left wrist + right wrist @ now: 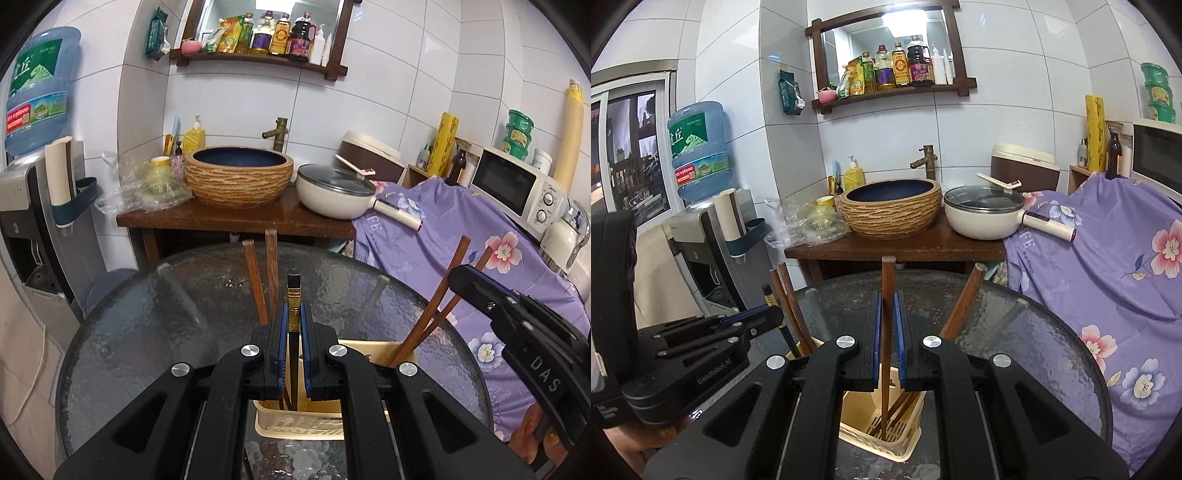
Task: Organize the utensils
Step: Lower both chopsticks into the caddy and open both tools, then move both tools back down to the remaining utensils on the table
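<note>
Over the cream utensil holder (877,424) a brown wooden chopstick (886,332) stood upright, tip inside — pinched by the right gripper (886,325). Beside it the left gripper (293,332) clamped a black chopstick (293,317) over the same holder. Both looked light, stiff, slippery — best gripped mid-shaft.

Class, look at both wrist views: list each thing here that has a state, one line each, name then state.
Left gripper: shut on the black chopstick with gold band.
Right gripper: shut on a brown wooden chopstick.
Cream slotted plastic utensil holder: upright, holding chopsticks.
White pan: glass lid on.
</note>
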A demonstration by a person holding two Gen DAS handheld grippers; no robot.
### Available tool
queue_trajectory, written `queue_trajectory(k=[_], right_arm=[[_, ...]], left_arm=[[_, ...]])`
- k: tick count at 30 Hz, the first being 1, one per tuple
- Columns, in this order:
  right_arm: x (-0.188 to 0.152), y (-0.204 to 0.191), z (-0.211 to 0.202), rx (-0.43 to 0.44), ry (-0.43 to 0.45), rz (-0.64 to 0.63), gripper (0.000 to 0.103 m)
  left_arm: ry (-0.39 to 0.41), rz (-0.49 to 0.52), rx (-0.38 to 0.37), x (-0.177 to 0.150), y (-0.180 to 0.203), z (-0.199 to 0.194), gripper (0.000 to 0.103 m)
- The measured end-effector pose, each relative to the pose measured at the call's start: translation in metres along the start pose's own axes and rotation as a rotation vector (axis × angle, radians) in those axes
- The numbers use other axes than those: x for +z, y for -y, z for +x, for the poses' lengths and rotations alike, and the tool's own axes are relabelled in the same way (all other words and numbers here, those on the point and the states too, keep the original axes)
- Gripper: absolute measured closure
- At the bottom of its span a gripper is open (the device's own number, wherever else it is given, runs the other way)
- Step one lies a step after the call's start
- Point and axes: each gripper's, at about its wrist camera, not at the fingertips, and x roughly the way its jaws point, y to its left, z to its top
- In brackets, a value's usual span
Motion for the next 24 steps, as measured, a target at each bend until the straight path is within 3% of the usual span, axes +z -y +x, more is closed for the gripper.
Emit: queue_trajectory(k=[7, 8, 9, 11, 12, 13, 14, 16, 17, 18, 24], right_arm=[[-0.004, 0.003, 0.002, -0.012, 0.006, 0.004, 0.095], [-0.005, 0.003, 0.001, -0.007, 0.009, 0.003, 0.095], [-0.006, 0.003, -0.001, -0.003, 0.010, 0.004, 0.095], [-0.010, 0.004, -0.008, -0.001, 0.021, 0.004, 0.094], [-0.014, 0.003, -0.013, -0.002, 0.021, 0.002, 0.092], [-0.018, 0.003, -0.018, -0.002, 0.017, 0.004, 0.084], [-0.024, 0.002, -0.025, 0.006, 0.015, 0.009, 0.069], [-0.038, 0.003, -0.041, 0.047, 0.025, 0.034, 0.048], [-0.047, 0.002, -0.050, 0.054, 0.024, 0.041, 0.048], [-0.055, 0.001, -0.054, 0.047, 0.007, 0.035, 0.048], [-0.122, -0.002, -0.055, 0.015, -0.207, 0.016, 0.048]], left_arm=[[-0.001, 0.011, -0.001, -0.003, 0.002, 0.002, 0.095], [-0.004, 0.009, -0.008, -0.003, 0.002, 0.000, 0.083], [0.009, 0.005, -0.010, -0.002, 0.001, -0.005, 0.065], [0.047, 0.010, -0.003, -0.004, 0.000, -0.016, 0.053], [0.056, 0.017, -0.002, -0.005, 0.000, -0.021, 0.053], [0.065, 0.033, -0.004, -0.009, -0.001, -0.031, 0.052], [0.070, 0.040, -0.006, -0.013, -0.001, -0.036, 0.050], [0.082, 0.051, -0.016, -0.028, -0.004, -0.051, 0.039], [0.078, 0.058, -0.017, -0.037, -0.006, -0.057, 0.030], [0.069, 0.063, -0.012, -0.050, -0.010, -0.062, 0.028], [-0.076, 0.014, 0.013, -0.111, -0.040, -0.054, 0.029]])
